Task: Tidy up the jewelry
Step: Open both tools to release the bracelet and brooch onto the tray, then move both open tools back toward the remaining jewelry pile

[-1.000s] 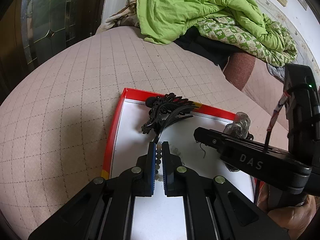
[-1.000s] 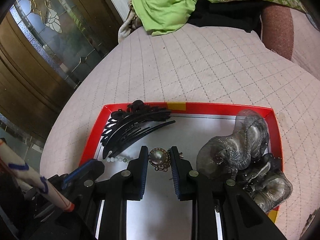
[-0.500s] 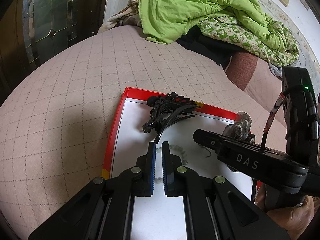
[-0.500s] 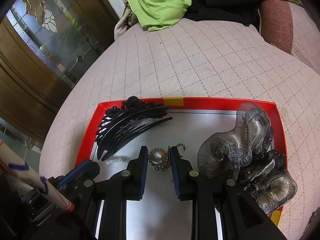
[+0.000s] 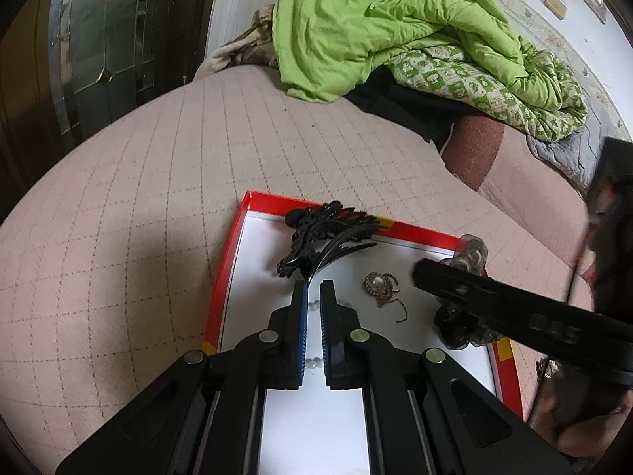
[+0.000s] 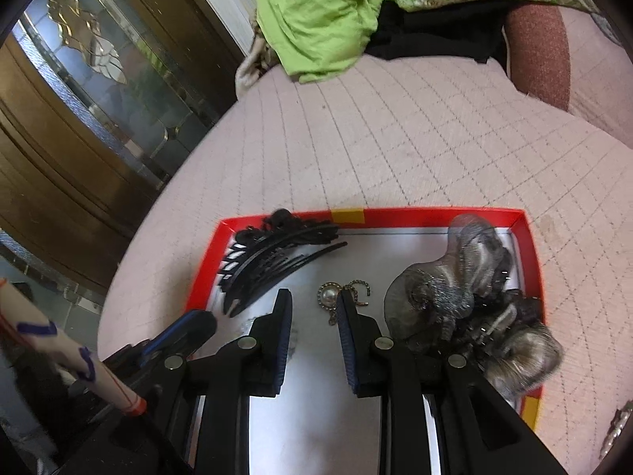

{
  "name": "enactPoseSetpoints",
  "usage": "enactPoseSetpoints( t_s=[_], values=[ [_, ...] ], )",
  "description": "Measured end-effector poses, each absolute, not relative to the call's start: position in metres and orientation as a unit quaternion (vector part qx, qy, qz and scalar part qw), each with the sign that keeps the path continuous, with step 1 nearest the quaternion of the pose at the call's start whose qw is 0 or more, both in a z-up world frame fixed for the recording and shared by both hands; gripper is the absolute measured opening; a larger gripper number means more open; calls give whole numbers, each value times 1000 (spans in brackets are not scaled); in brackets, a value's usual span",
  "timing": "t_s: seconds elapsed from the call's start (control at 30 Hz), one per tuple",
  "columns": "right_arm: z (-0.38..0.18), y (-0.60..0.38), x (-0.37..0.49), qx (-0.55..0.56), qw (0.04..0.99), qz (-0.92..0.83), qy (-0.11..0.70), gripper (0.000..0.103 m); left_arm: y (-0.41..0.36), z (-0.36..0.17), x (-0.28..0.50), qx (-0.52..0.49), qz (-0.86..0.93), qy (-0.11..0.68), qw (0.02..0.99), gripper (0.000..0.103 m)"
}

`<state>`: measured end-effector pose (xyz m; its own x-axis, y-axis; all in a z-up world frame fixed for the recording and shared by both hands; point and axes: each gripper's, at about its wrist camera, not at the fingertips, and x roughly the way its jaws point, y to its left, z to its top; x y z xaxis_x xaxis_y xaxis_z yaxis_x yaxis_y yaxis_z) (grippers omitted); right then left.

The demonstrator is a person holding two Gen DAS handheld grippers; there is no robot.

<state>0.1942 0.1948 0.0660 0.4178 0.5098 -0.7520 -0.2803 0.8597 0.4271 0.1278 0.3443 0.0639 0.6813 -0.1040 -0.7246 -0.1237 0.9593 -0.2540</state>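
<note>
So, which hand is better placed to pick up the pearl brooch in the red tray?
Right. The right gripper has its fingers apart, empty, with the pearl brooch right at their tips. The left gripper is closed on the bead strand.

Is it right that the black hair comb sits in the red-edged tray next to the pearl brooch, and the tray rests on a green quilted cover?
Not quite. The black hair comb and pearl brooch do lie in the red-edged tray, but the right wrist view shows the tray on a pale pink quilted cover. The green is a blanket heaped beyond it.
</note>
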Motion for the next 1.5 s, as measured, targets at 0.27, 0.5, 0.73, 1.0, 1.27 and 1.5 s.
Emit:
enactPoseSetpoints(
  t_s=[0.27,0.5,0.73,1.0,1.27,1.5],
  values=[
    [94,147,147,159,843,250,450,25,322,85,111,-101,18,363,926,30],
    [105,78,78,192,853,237,424,25,278,102,76,-57,-13,342,938,30],
    [119,-15,-13,198,883,175,388,25,208,118,30,-17,-64,328,942,30],
    [126,-118,-97,251,896,99,353,26,131,136,-25,32,-133,322,937,31],
    [160,-173,-153,253,919,49,299,40,81,163,-60,57,-174,311,933,41],
    [134,-172,-151,237,916,48,320,47,38,132,-53,50,-230,371,898,43]
  ],
)
